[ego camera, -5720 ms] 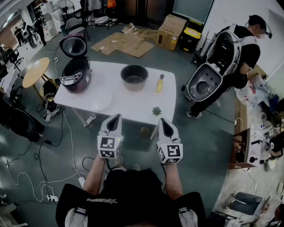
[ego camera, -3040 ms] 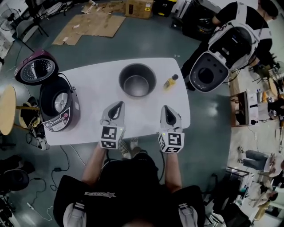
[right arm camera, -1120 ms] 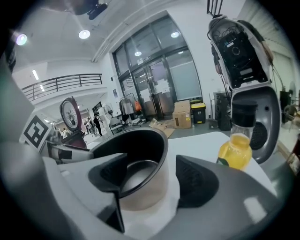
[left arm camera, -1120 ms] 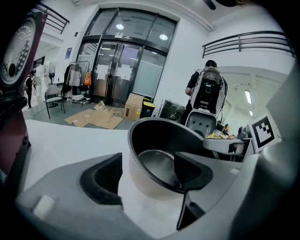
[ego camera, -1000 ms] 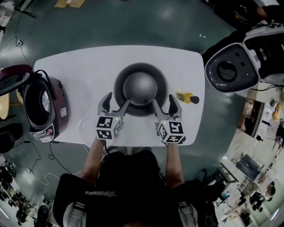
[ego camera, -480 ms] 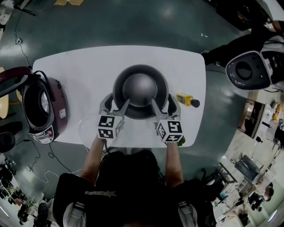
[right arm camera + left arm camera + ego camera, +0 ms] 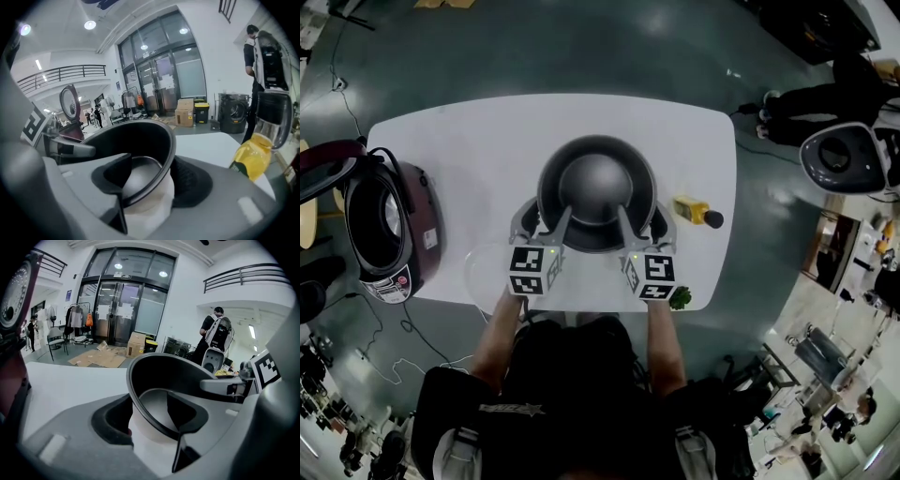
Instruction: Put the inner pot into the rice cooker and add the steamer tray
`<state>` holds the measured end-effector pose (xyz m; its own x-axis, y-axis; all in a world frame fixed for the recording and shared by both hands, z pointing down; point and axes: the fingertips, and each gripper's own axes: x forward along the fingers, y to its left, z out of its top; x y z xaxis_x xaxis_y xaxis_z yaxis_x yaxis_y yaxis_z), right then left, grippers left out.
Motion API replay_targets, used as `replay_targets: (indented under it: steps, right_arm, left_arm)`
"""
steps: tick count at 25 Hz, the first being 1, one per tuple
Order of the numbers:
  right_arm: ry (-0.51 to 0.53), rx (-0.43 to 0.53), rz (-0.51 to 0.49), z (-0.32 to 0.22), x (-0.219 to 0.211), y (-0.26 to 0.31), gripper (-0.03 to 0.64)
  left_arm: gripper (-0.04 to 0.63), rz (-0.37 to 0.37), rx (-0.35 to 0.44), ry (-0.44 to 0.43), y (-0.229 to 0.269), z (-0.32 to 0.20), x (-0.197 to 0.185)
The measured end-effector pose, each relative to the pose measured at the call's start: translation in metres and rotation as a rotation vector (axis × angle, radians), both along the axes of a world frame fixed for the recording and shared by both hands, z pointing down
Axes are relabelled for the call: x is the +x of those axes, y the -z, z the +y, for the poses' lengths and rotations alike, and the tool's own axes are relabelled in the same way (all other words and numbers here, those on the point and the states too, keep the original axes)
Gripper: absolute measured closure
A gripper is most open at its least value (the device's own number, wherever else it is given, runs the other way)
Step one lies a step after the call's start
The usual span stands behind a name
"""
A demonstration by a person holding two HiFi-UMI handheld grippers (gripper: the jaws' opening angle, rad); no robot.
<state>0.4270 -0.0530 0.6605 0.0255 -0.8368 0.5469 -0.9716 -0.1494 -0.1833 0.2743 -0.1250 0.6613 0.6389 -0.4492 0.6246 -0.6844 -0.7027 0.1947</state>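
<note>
Both left claw [image 7: 544, 217] and right claw [image 7: 644, 217] have just been closing astride the pot [image 7: 596, 178] rim, unclamped; squeeze evenly, lift level.

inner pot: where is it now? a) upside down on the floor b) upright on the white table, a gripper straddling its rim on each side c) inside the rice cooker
B: the inner pot stands upright on the white table, apart from the open rice cooker. The left gripper and right gripper each have one jaw inside its rim and one outside. The jaws have just been closing and are not yet clamped.
</note>
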Motion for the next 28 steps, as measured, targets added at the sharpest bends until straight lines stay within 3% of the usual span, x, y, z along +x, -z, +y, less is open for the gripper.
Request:
replay_targets:
  steps: [6, 8, 10, 15, 28]
  right_arm:
    - [-0.014, 0.01, 0.03, 0.0, 0.0, 0.007, 0.36]
    - [-0.02, 0.023, 0.046, -0.001, 0.001, 0.012, 0.364]
    - [-0.026, 0.033, 0.055, -0.002, 0.001, 0.019, 0.41]
    - [-0.01, 0.063, 0.06, -0.005, -0.007, 0.037, 0.41]
    - [0.098, 0.181, 0.106, -0.024, -0.06, 0.107, 0.443]
  left_arm:
    - [0.37, -0.048, 0.069, 0.003, 0.002, 0.0, 0.0]
    - [0.376, -0.042, 0.088, 0.021, 0.01, -0.002, -0.002]
    - [0.38, -0.029, 0.092, 0.041, 0.017, -0.003, -0.005]
    - [0.382, -0.008, 0.124, 0.071, 0.039, -0.004, -0.013]
    - [0.402, 0.021, 0.231, 0.229, 0.11, 0.001, -0.083]
